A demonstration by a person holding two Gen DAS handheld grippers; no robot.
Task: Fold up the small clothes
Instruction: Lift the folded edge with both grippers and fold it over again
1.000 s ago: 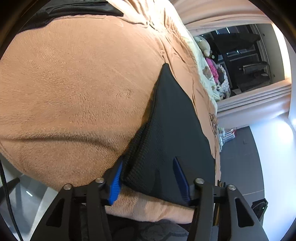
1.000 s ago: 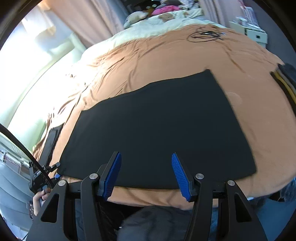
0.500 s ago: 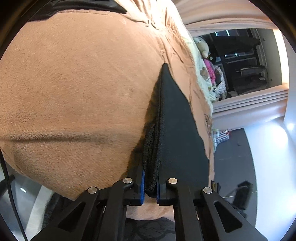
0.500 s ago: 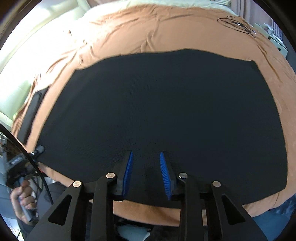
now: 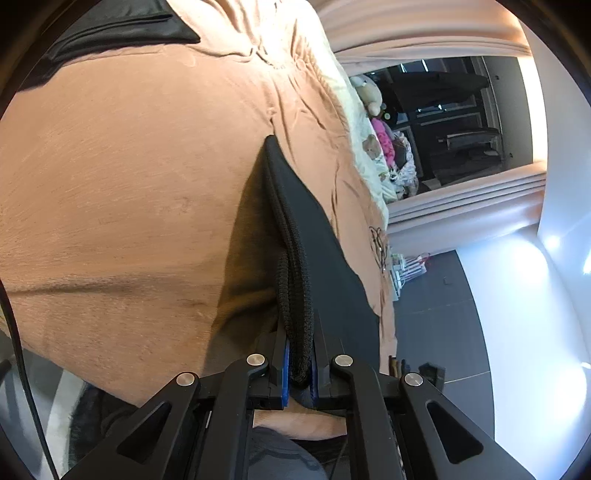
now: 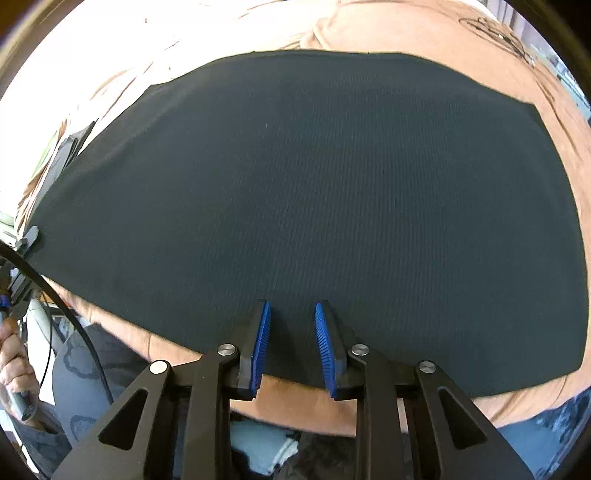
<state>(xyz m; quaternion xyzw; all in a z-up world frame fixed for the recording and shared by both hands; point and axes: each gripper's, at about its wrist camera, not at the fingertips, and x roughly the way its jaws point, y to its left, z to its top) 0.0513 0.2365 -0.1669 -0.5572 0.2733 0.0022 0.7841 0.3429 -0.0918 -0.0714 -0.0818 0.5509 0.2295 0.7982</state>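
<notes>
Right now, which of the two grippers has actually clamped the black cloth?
The left gripper: its pads pinch the black cloth's bunched edge. The right gripper is closing, gap showing.

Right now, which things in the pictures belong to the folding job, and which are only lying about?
Belong to the job:
- black garment, spread on the tan blanket
- left gripper, shut on the garment's edge
- right gripper, jaws closing over the near hem

Lying about:
- stuffed toys
- dark folded cloth
- line drawing on the blanket
</notes>
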